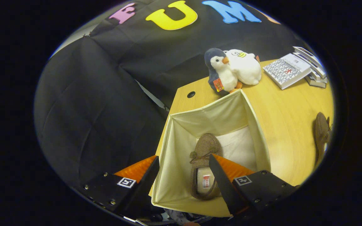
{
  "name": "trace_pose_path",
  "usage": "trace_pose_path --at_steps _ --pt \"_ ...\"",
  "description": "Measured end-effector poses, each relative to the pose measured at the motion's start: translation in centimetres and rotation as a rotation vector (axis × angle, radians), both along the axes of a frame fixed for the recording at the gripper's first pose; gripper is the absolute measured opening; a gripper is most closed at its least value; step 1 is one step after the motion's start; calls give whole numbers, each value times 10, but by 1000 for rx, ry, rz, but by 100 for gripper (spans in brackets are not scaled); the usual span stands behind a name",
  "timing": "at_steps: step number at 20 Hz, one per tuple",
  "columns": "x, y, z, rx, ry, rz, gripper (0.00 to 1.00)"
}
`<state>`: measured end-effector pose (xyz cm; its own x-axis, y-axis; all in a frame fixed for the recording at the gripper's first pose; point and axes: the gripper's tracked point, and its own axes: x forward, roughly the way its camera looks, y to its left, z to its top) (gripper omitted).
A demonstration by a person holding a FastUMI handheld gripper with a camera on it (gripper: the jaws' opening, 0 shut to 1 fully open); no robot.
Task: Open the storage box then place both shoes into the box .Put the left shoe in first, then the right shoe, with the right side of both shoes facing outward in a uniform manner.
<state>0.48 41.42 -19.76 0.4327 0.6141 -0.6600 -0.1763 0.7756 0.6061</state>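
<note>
cream box (181,147), brown shoe (204,157) in it, another brown shoe (321,133) on the light wood table (287,119), navy-and-white penguin (220,70)

One shoe (204,163) in open box (181,131) w/ gripper (184,163) spread above; 2nd shoe (321,135) on table (287,110) to the right.

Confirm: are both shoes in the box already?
No. One shoe lies inside the box; the other shoe sits on the table; the gripper is open.

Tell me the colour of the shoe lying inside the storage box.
Brown, felt-like, with a lace bow; the shoe lies in the cream storage box, between the open gripper fingers, gripper view.
</note>
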Motion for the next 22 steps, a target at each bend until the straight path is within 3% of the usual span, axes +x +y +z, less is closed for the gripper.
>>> trace_pose_path --at_steps 9,22 --pt "23 -100 49 -55 -234 -10 98" --pt "24 -277 22 -257 -274 -69 98"
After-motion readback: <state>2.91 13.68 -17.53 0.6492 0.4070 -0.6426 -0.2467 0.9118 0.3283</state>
